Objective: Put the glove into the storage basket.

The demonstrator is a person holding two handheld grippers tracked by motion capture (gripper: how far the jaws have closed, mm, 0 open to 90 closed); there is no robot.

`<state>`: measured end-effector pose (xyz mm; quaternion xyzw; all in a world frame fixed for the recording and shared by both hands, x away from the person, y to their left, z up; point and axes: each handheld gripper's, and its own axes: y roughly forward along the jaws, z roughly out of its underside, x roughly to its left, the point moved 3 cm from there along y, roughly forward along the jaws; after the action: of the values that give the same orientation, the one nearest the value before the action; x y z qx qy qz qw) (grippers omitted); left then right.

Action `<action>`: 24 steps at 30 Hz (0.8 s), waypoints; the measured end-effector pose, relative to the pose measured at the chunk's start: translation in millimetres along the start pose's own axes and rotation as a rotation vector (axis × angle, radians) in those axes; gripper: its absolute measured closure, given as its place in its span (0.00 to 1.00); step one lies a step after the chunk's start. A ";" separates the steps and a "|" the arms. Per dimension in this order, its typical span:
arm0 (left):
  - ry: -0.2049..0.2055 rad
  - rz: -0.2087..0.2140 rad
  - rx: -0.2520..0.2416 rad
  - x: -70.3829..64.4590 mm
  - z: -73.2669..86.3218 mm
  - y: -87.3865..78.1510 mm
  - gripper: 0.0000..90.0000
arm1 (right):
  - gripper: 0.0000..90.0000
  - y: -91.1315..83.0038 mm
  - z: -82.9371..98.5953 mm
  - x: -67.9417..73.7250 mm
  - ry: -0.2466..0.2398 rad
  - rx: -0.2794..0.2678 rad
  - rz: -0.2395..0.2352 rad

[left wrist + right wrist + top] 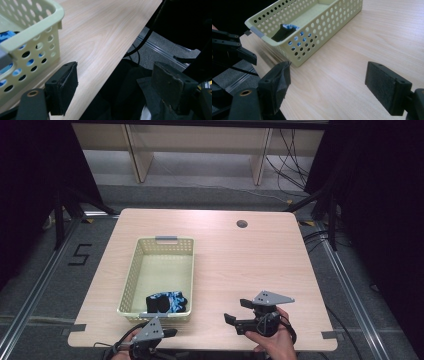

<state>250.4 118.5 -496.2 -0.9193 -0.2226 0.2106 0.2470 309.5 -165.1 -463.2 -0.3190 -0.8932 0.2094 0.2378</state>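
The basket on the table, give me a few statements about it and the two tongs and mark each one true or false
1. The yellow basket holds a black and blue cloth item. True.
2. The cloth item lies at the basket's far end, away from the person. False: it lies at the near end, close to the person.
3. The right tongs are shut on the cloth item. False: their jaws stand open over the bare table, holding nothing.
4. The left tongs are open, at the table's near edge beside the basket. True.
5. The basket is tipped on its side. False: it stands upright on the table.
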 end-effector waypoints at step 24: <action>0.075 -0.087 0.028 19.3 21.1 -11.1 0.22 | 0.23 -9.8 28.8 3.2 -0.012 0.025 0.004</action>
<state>252.3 144.7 -512.1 -0.9125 -0.2498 0.1680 0.2771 286.6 -176.4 -480.1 -0.3167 -0.8912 0.2231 0.2361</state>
